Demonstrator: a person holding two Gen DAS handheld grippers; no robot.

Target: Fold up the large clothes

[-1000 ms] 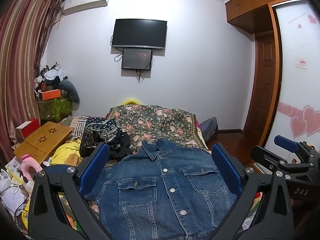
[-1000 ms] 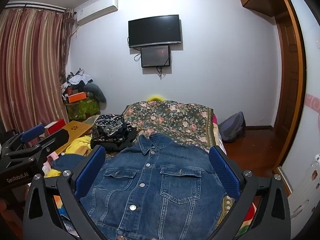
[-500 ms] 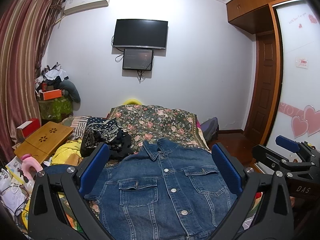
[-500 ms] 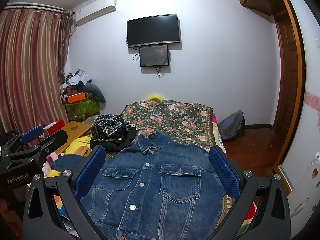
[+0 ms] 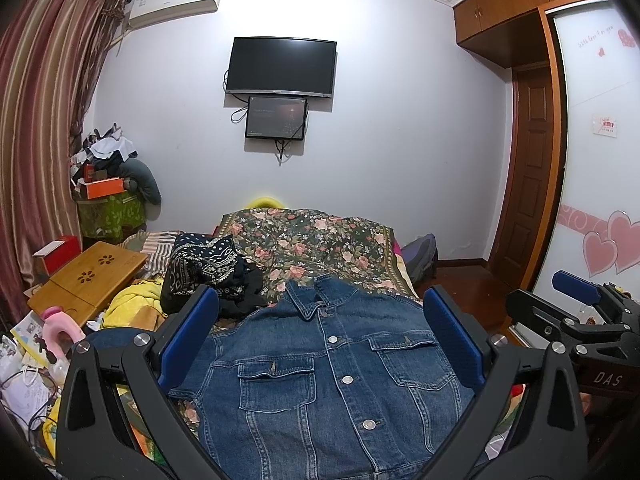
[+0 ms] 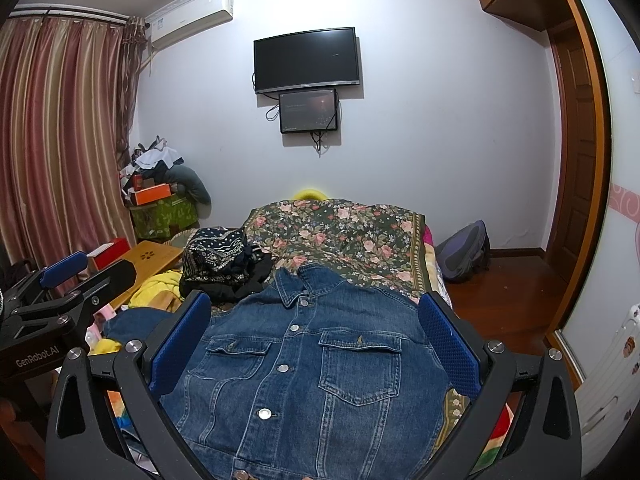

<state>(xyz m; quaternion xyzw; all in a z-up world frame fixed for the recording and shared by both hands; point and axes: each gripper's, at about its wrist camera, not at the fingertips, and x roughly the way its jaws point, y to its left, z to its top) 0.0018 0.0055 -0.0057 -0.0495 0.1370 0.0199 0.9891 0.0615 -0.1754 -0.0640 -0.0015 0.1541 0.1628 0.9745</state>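
A buttoned denim jacket (image 5: 340, 376) lies flat on the floral bedspread (image 5: 320, 236); above it hover the left gripper (image 5: 320, 344) and right gripper (image 6: 316, 344), both spread wide and empty.

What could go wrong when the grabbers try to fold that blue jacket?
1. The denim jacket looks thick and has metal buttons, so a pinch could slip or catch only one layer.
2. The dark patterned clothes pile lies right beside the collar, so the left gripper might snag it too.
3. The right gripper hovers open beside the left one, so they could bump if both reach toward the middle.
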